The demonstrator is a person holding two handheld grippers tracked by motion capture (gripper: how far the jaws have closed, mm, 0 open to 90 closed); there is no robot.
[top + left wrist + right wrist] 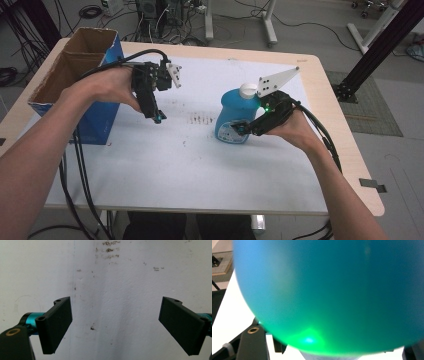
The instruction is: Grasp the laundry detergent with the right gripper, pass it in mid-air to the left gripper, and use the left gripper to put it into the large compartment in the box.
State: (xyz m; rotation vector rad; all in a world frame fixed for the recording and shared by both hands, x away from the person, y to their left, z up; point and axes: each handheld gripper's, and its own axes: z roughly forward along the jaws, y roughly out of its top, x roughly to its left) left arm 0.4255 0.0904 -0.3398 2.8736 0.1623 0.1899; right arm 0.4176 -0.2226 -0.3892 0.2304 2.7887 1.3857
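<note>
A blue plastic bottle (231, 114) with a white cap (247, 90) stands right of centre on the white mat (200, 160). My right gripper (243, 128) reaches in from the right and is shut on the bottle's lower body. In the right gripper view the blue bottle (332, 290) presses close to the camera, with one black finger (252, 342) at its lower left edge. My left gripper (159, 118) hangs over the mat left of centre, pointing down. It stands open (115, 325) with nothing but stained mat between its jaws.
An open cardboard box (75, 67) with blue sides stands at the table's left edge, just beside my left hand. Dark smudges (200, 119) mark the mat between the grippers. Cables trail off the table's front left and right.
</note>
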